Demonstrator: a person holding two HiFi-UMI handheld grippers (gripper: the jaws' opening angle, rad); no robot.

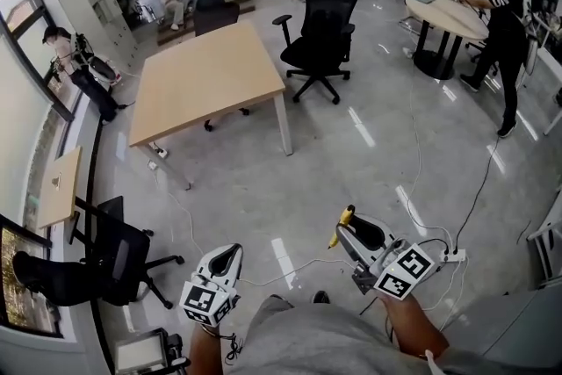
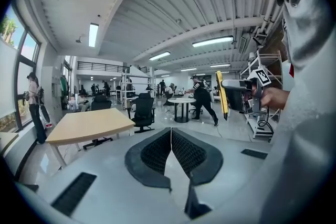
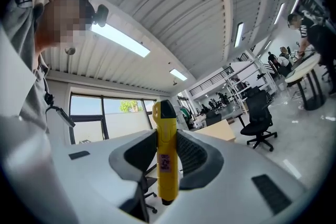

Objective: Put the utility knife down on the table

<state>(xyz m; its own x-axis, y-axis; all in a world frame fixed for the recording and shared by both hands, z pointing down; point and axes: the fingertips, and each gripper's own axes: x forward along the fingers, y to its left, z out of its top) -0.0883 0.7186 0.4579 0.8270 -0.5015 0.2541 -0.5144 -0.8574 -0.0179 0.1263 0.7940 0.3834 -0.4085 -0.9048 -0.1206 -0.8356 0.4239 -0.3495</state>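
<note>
Right tool (image 1: 358, 234): held low in front of the body, above the grey floor (image 1: 263, 189). Jaws clamped on the utility knife (image 3: 167, 149). The knife is yellow with a black tip and carries a small pink label on its body. It stands crosswise between the ribbed pads, which grip it at about mid-length. The black tip sticks out past one edge of the pads and the butt end past the other. In the head view the tip juts out to the tool's left, in the air.

Left tool (image 2: 171, 149): also held low, just left of the body. Jaws pressed together, nothing between them.

Worktop (image 1: 206, 79): pale wood with a bare top, standing well ahead and well apart from both tools.

Beyond it: a black office chair (image 1: 320, 22). Farther right, a person (image 1: 502, 22) stands at a round table (image 1: 448, 13).
</note>
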